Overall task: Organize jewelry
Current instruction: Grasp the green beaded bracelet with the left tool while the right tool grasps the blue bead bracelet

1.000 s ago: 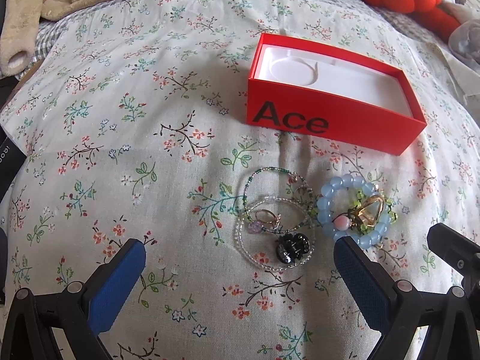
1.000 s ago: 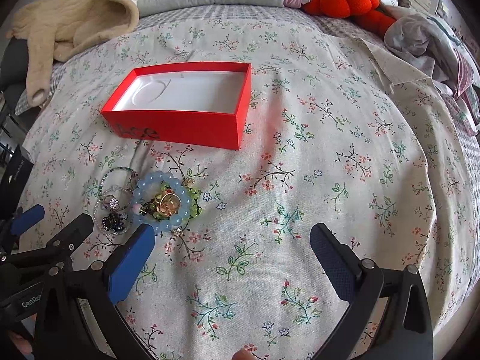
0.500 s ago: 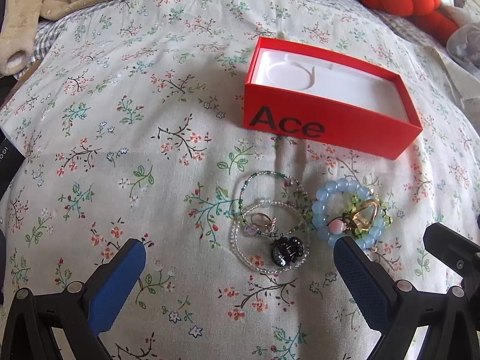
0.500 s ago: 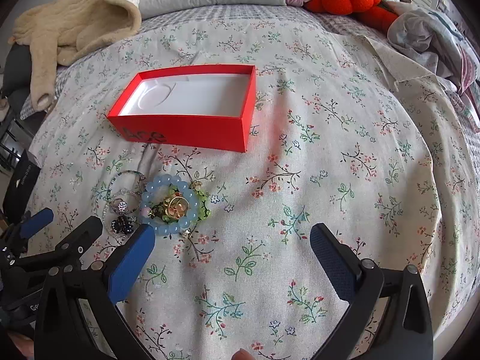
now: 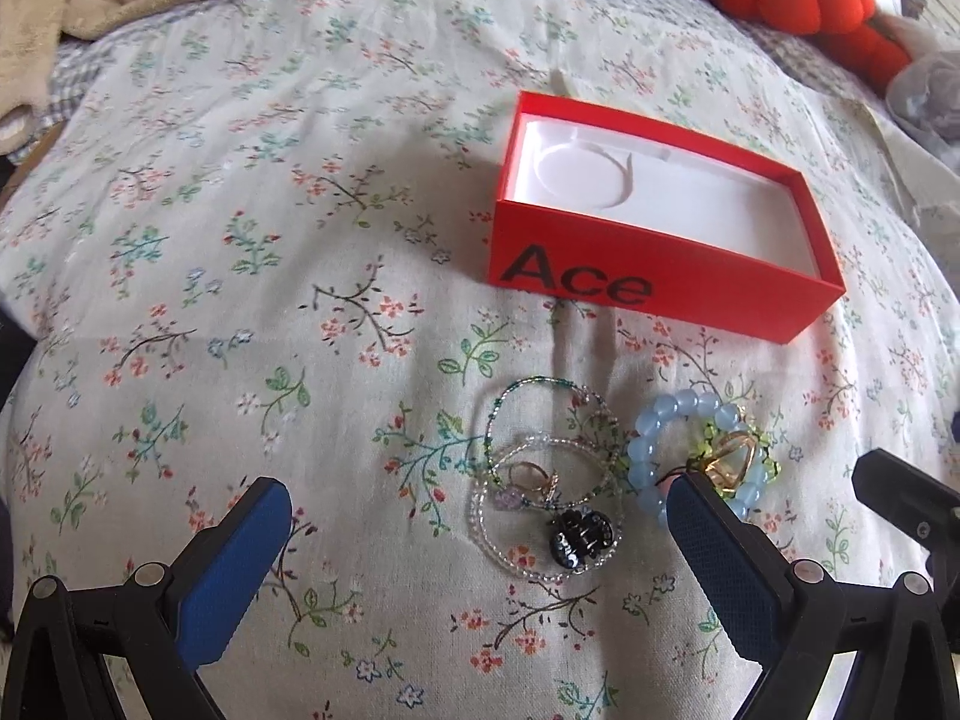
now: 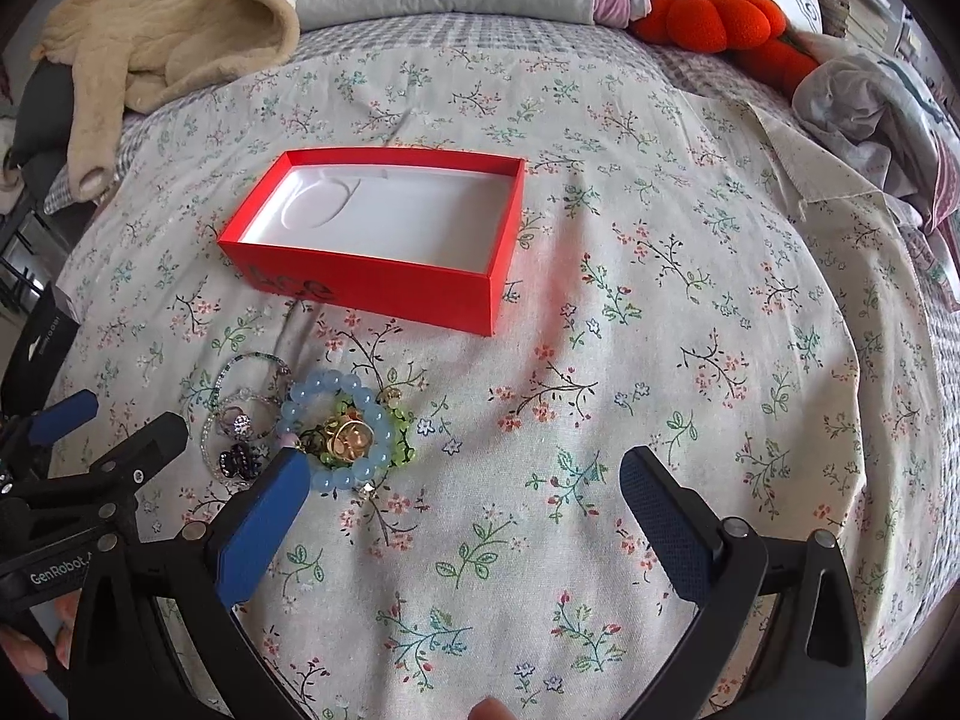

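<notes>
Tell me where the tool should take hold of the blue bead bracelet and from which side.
Grip the far-left arc of the blue bead bracelet, coming down from above. It lies flat on the bedspread, so one finger goes inside the loop, one outside. That arc looks bare; the near-right side carries the gold ring and green beads.
</notes>
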A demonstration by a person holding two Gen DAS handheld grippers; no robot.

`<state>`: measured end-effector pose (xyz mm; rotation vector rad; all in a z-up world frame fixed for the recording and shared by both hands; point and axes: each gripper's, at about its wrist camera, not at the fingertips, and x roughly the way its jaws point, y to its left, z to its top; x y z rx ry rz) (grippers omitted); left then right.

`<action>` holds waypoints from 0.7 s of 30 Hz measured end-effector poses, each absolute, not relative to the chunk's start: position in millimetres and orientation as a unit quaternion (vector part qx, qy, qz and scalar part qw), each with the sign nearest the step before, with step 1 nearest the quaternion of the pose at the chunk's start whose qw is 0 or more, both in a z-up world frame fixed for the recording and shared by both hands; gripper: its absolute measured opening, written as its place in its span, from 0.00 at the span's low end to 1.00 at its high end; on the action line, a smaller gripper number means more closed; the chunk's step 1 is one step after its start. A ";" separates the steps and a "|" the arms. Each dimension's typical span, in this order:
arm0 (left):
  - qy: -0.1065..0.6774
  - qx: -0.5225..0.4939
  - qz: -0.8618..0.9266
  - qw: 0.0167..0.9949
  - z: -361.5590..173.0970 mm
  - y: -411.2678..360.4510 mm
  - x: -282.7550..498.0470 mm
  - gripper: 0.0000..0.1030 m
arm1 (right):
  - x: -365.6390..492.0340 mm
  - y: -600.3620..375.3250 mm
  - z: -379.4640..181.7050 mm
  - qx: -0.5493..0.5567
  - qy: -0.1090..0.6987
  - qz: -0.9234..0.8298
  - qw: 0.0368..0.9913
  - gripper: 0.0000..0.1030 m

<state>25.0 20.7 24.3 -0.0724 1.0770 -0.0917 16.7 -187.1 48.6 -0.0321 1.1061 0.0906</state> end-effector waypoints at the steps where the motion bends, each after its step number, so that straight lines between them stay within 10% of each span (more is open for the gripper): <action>1: 0.516 -0.035 -0.050 0.854 24.3 21.9 29.3 1.00 | 19.4 -186.8 48.8 -0.014 0.526 0.049 0.849 1.00; 10: 0.559 -0.068 -0.109 0.820 4.5 33.6 63.6 0.75 | 52.2 -198.7 34.6 0.022 0.540 0.100 0.835 0.93; 21: 0.570 -0.099 -0.119 0.807 -17.8 37.2 83.5 0.29 | 74.1 -194.0 4.2 0.111 0.575 0.183 0.790 0.38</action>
